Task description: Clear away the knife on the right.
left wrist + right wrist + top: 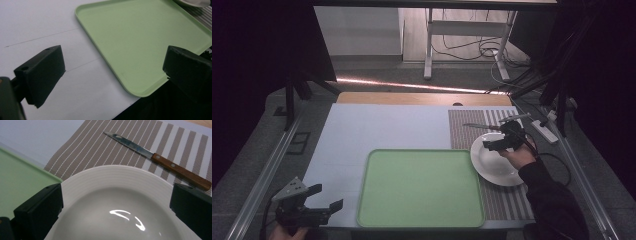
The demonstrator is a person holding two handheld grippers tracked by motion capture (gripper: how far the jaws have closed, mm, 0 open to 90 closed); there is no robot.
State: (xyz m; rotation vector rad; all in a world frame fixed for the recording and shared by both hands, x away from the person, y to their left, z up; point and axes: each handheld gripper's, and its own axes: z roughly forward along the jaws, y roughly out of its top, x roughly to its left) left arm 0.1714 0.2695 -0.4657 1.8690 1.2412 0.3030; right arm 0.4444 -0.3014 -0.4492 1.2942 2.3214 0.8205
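A white deep plate (494,162) lies on a brown-and-white striped placemat (507,200) at the right. My right gripper (498,136) hovers open over the plate's far rim; in the right gripper view its black jaws stand wide apart on either side of the plate (112,177), holding nothing. Beyond the plate a wood-handled knife (479,126) (160,161) lies on the placemat (87,147). A pale green tray (419,187) sits bare at the table's front middle. My left gripper (326,196) is open at the front left corner, and the left gripper view looks at the tray (140,37).
The light table top (377,125) stretches left of and behind the tray. The tray's near corner (140,93) reaches almost to the table's front edge. Metal rails run along both sides of the table. Cables and a desk frame (429,45) stand on the floor beyond.
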